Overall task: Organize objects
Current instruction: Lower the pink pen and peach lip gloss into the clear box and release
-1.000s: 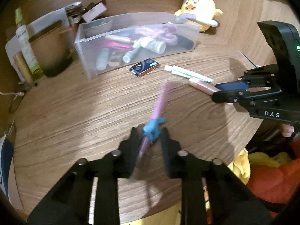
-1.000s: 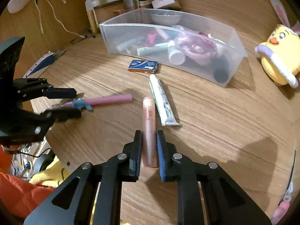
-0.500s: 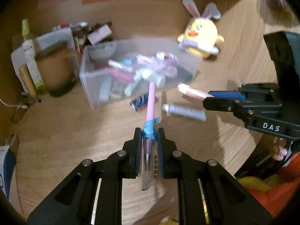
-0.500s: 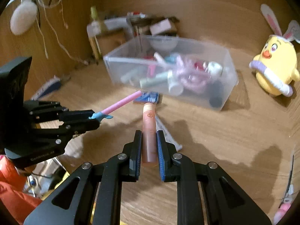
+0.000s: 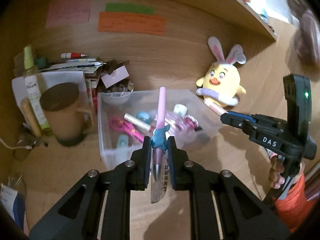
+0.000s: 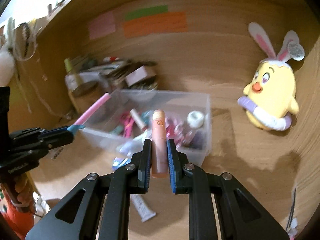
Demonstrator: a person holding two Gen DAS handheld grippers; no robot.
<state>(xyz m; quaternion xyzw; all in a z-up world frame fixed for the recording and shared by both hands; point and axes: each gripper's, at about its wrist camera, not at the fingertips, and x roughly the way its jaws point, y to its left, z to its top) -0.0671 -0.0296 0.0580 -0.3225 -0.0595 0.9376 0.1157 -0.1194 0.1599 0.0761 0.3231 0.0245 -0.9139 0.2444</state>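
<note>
While left claw (image 5: 158, 146) grips pink pen (image 5: 161, 108), right claw (image 6: 158, 150) grips peach tube (image 6: 159, 138).

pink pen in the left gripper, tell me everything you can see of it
The pink pen is a slim, matte pale pink stick with a blue shark-like figure clipped round its lower barrel, a darker mauve grip and a silvery tip inside a clear cap. The left gripper has its jaws shut on it at the blue figure. It is held in the air, pointing forward over the clear plastic bin, touching nothing but the jaws.
</note>
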